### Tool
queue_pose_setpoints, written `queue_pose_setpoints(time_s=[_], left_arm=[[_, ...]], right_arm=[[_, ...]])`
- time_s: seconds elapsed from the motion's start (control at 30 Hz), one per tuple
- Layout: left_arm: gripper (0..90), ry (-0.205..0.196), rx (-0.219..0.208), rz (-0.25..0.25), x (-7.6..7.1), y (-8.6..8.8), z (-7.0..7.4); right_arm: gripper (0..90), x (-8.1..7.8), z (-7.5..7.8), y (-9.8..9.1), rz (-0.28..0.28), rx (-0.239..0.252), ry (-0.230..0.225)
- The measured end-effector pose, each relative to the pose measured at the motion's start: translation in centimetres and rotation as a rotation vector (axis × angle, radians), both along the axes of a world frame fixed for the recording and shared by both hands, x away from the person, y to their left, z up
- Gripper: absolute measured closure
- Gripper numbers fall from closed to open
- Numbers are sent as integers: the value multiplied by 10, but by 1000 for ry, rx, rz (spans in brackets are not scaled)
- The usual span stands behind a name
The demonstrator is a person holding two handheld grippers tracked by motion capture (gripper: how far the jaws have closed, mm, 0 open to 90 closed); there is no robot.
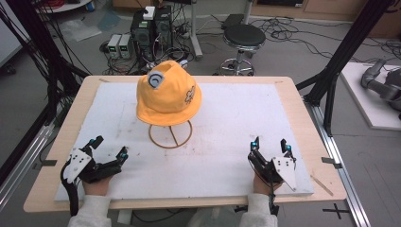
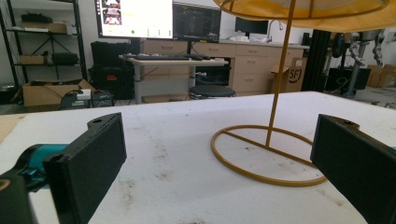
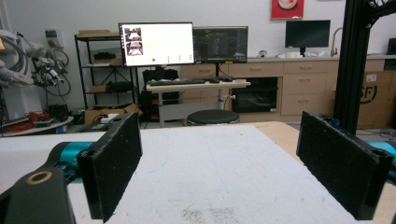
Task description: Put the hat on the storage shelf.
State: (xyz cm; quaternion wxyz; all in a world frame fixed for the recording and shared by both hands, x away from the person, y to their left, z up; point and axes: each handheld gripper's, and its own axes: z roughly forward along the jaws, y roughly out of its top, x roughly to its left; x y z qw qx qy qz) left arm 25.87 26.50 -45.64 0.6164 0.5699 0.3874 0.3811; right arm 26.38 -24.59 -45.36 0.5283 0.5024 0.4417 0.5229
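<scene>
Left gripper [image 1: 111,147]: rested low on the white board [image 1: 227,118] near its front left corner, jaws spread wide and empty, angled toward the stand.
Right gripper [image 1: 270,145]: sat near the front right corner, jaws likewise apart, holding nothing, pointed straight ahead.
Hands: each gripped its tool from behind, forearms entering over the table's near edge.
Yellow hat [image 1: 168,93]: perched on a wire stand [image 2: 268,154] mid-board, well apart from both grippers; it looked slightly tilted, though that is hard to judge.

Yellow hat [image 1: 168,92] (on wire stand [image 1: 170,134]) between two spread-jawed hand-held grippers.
</scene>
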Motion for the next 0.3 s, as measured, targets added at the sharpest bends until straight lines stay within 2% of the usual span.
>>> queue_pose_setpoints(time_s=[0.23, 0.3], left_arm=[[39, 4, -15, -4, 0, 1, 0], [39, 5, -15, -5, 0, 1, 0]], right_arm=[[139, 2, 0, -1, 3, -6, 20], [135, 3, -1, -2, 7, 7, 29]])
